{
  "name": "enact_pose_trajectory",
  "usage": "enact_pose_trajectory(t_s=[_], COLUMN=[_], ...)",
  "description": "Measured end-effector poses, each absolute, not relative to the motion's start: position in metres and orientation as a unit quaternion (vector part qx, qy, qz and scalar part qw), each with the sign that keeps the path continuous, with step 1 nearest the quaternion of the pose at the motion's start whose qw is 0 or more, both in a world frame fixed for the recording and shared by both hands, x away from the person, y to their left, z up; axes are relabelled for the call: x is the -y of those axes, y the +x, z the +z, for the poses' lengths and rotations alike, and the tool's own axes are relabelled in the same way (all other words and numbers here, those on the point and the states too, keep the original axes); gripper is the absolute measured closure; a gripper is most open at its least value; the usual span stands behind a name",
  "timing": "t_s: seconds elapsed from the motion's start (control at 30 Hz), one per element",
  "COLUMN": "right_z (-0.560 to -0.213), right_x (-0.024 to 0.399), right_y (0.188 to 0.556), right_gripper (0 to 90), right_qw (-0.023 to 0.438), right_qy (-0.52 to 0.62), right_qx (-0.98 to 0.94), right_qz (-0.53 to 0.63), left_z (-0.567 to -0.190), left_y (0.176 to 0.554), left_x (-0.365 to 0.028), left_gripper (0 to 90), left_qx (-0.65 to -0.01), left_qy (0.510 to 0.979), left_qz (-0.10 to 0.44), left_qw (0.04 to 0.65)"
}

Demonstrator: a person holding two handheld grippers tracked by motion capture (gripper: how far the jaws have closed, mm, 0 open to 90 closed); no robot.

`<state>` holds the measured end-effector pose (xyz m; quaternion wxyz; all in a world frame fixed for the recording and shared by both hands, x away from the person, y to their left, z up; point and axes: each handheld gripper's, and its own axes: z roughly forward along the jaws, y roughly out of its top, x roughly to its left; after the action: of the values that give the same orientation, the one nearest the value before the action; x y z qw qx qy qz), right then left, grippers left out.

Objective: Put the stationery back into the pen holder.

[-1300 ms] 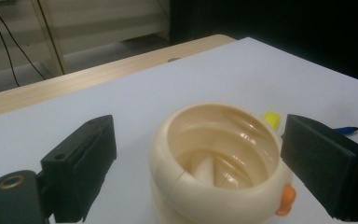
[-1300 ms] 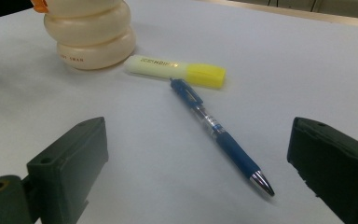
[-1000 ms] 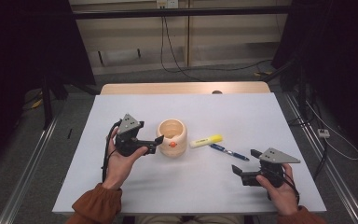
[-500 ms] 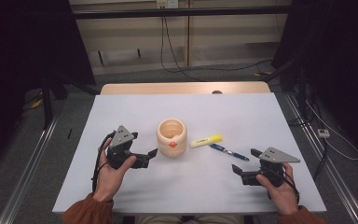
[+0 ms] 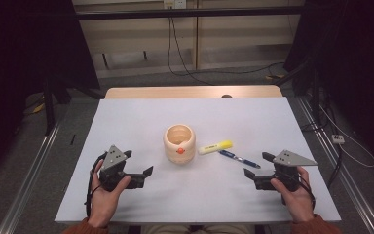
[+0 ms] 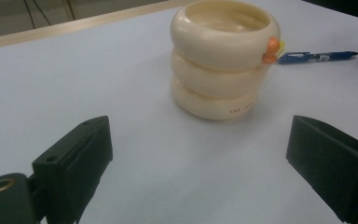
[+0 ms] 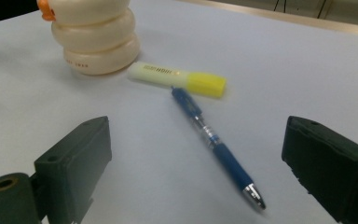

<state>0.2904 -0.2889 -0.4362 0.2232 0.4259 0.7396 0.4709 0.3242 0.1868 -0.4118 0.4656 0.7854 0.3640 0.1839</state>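
Both grippers, left [image 5: 147, 174] and right [image 5: 251, 175], are held released, jaws spread. Small print on the cream ringed pot [image 6: 223, 58] is seen from the left gripper view; the blue pen [image 7: 216, 145] touching the yellow highlighter [image 7: 177, 78] is seen from the right gripper view.

Table top [image 5: 141, 126]: white, tan wood strip along far edge. Ribbed cup [image 5: 179, 144]: cream, with an orange knob on the side and small dark lettering on its bottom ring. Highlighter [image 5: 215, 146]: pale yellow body, brighter yellow cap. Pen [image 5: 238, 159]: blue, clear mid-section, silver tip. Left gripper [image 5: 148, 171] and right gripper [image 5: 248, 173]: black jaws, grey top plates. Sleeves [image 5: 80, 227]: rust orange.
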Motion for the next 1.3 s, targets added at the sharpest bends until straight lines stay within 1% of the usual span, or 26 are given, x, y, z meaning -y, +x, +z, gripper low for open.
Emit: enact_pose_trajectory(t_s=[0.13, 0.27, 0.4, 0.5, 0.53, 0.67, 0.77, 0.93, 1.03, 1.3], right_z=[-0.433, -0.433, -0.429, -0.423, -0.420, -0.414, -0.411, -0.404, -0.403, -0.416], right_x=[0.292, 0.291, 0.290, 0.289, 0.289, 0.289, 0.290, 0.286, 0.281, 0.275], right_y=[0.295, 0.299, 0.307, 0.316, 0.322, 0.341, 0.356, 0.379, 0.387, 0.395], right_gripper=[7.3, 7.7, 6.8, 7.1, 7.1, 7.0, 6.6, 6.7, 7.3, 10.1], right_qw=[0.224, 0.205, 0.201, 0.199, 0.188, 0.169, 0.176, 0.156, 0.132, 0.090], right_qy=[0.426, 0.419, 0.421, 0.423, 0.424, 0.419, 0.418, 0.416, 0.411, 0.391], right_qx=[-0.741, -0.753, -0.757, -0.768, -0.774, -0.790, -0.802, -0.821, -0.830, -0.859], right_qz=[0.469, 0.465, 0.458, 0.437, 0.431, 0.414, 0.388, 0.359, 0.352, 0.318], left_z=[-0.417, -0.425, -0.432, -0.434, -0.435, -0.435, -0.437, -0.437, -0.437, -0.438], left_y=[0.316, 0.309, 0.310, 0.310, 0.310, 0.311, 0.313, 0.313, 0.313, 0.312], left_x=[-0.191, -0.193, -0.195, -0.196, -0.196, -0.198, -0.200, -0.200, -0.199, -0.198], left_gripper=[7.0, 7.0, 7.2, 7.2, 7.2, 7.2, 7.2, 7.3, 7.2, 7.2], left_qx=[-0.367, -0.375, -0.376, -0.376, -0.374, -0.374, -0.380, -0.379, -0.376, -0.374], left_qy=[0.789, 0.780, 0.778, 0.780, 0.781, 0.782, 0.780, 0.781, 0.783, 0.784], left_qz=[0.180, 0.176, 0.180, 0.181, 0.181, 0.182, 0.182, 0.179, 0.180, 0.174], left_qw=[0.459, 0.469, 0.470, 0.467, 0.467, 0.464, 0.462, 0.463, 0.462, 0.464])
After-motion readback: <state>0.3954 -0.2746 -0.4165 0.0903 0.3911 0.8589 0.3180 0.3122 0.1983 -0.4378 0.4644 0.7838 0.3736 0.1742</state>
